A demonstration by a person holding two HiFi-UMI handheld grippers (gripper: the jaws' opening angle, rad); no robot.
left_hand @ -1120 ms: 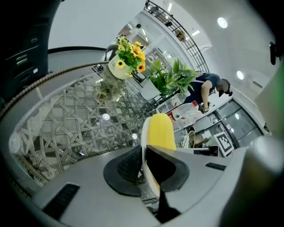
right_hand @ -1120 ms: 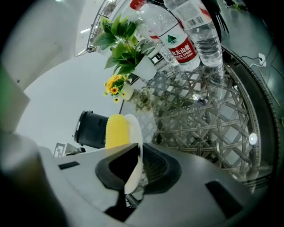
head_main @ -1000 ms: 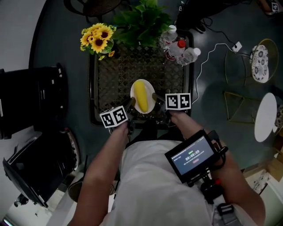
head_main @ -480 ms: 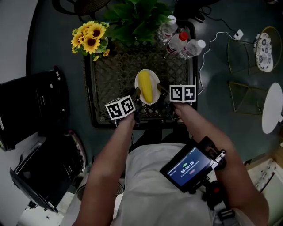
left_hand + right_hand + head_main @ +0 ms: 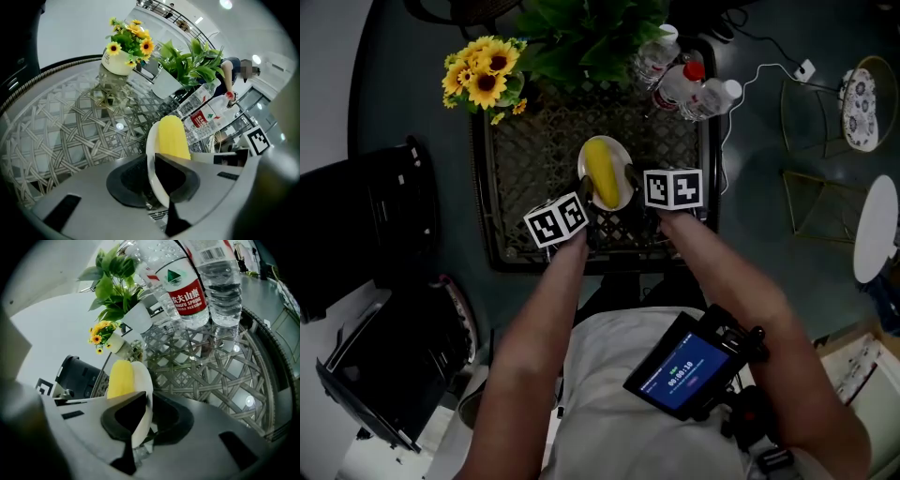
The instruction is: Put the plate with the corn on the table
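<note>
A white plate (image 5: pixel 620 161) carrying a yellow corn cob (image 5: pixel 601 172) hangs over the woven lattice table (image 5: pixel 525 159), near its middle. My left gripper (image 5: pixel 587 193) is shut on the plate's left rim, and my right gripper (image 5: pixel 629 178) is shut on its right rim. In the left gripper view the plate (image 5: pixel 151 154) stands edge-on between the dark pads of the left gripper (image 5: pixel 157 180), with the corn (image 5: pixel 172 138) beyond. The right gripper view shows the same: the plate's (image 5: pixel 142 401) rim is pinched in the right gripper (image 5: pixel 140 420), and the corn (image 5: pixel 120 379) is behind it.
At the table's far edge stand a pot of sunflowers (image 5: pixel 481 80), a green plant (image 5: pixel 581 37) and three water bottles (image 5: pixel 686 86). Black cases (image 5: pixel 366 225) sit on the floor to the left. White round stools (image 5: pixel 874 230) and a cable (image 5: pixel 759 98) are on the right.
Both grippers have carried the plate with the corn away from the table's near edge, farther in over its middle. The grips on the rim are unchanged.
</note>
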